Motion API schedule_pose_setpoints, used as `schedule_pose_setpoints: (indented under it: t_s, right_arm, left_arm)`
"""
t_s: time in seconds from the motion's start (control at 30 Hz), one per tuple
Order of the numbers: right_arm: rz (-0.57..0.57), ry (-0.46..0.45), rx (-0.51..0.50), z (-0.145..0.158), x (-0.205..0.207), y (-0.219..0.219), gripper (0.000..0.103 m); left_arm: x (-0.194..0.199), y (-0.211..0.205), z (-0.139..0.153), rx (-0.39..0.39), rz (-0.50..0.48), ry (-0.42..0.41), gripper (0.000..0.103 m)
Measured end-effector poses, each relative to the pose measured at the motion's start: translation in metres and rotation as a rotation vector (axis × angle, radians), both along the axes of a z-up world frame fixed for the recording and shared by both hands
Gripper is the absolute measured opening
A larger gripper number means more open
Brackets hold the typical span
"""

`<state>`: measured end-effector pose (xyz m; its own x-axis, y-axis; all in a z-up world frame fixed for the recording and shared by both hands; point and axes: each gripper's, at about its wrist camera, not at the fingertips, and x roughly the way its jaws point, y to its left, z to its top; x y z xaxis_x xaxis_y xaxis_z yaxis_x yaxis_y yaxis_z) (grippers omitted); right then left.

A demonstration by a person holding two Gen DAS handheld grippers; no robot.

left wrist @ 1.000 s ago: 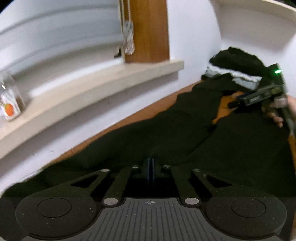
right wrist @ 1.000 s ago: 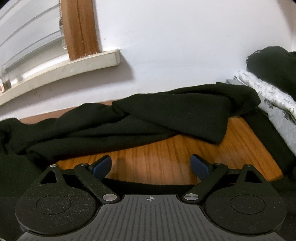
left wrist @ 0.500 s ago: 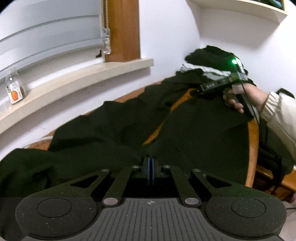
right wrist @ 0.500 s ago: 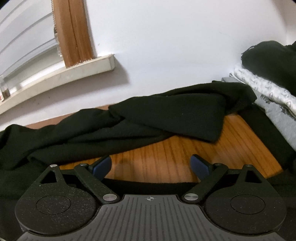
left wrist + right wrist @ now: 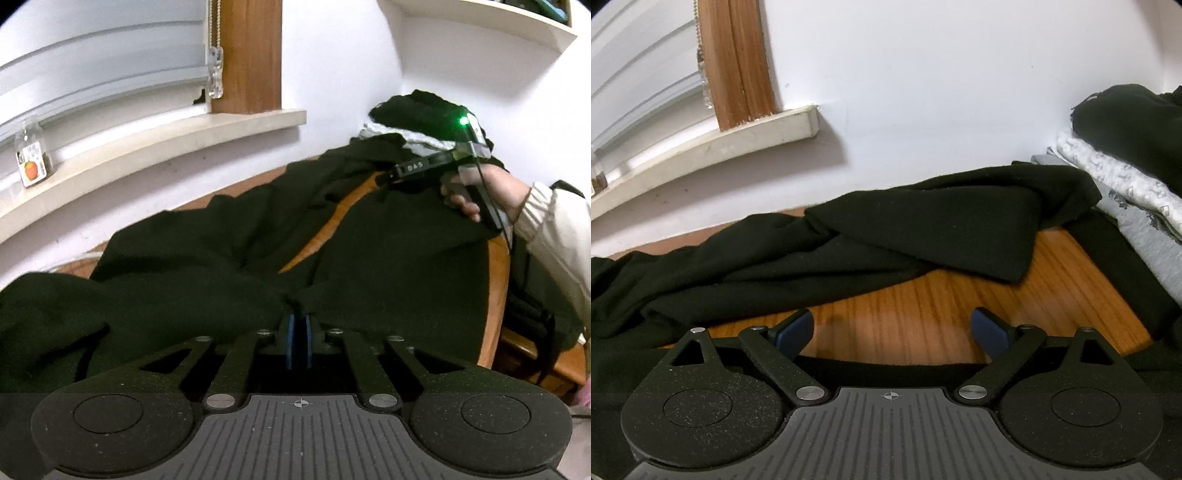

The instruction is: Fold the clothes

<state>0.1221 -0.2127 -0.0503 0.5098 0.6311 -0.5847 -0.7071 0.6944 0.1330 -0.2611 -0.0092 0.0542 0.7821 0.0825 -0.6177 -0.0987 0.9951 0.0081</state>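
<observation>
A black garment (image 5: pixel 184 266) lies spread and rumpled across the wooden table (image 5: pixel 495 295). My left gripper (image 5: pixel 298 321) has its blue pads pinched on a bunched fold of that garment at its near edge, and its jaws are opening slightly. In the right wrist view the garment (image 5: pixel 923 221) shows a folded flap lying on the table (image 5: pixel 923 310). My right gripper (image 5: pixel 892 328) stands open just above bare wood, with nothing between its fingers. In the left wrist view the right gripper (image 5: pixel 391 175) hovers over the garment's far end, held by a hand (image 5: pixel 491 192).
A stack of folded clothes (image 5: pixel 1126 177), black on top of white and grey, sits against the wall at the far right. A windowsill (image 5: pixel 147 147) with a small bottle (image 5: pixel 31 162) runs behind the table. The person's pale sleeve (image 5: pixel 554 229) reaches in past the table's right edge.
My left gripper has pulled sideways with the garment pinched, dragging the cloth into a bunch at its tips. The table edge and the person's sleeve have come into view. The right gripper has stayed put.
</observation>
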Motion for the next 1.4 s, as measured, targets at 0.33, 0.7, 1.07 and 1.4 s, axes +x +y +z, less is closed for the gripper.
schedule_pose_setpoints:
  t_s: [0.33,0.7,1.07,1.4]
  right_arm:
    - [-0.001,0.001,0.001,0.000,0.000,0.000,0.092]
    - [-0.001,0.007,0.013,0.001,0.002,-0.002,0.092]
    - [-0.009,0.013,0.026,0.001,0.002,-0.004,0.092]
    - [-0.003,0.018,0.034,0.000,0.003,-0.004,0.092]
  left_arm:
    - [0.002,0.004,0.018,0.029,0.028,-0.060,0.041]
    - [0.067,0.038,0.023,0.117,0.090,-0.049,0.067]
    - [0.123,0.047,-0.007,0.203,0.049,0.084,0.072]
    - [0.114,0.040,0.003,0.185,0.026,-0.015,0.044]
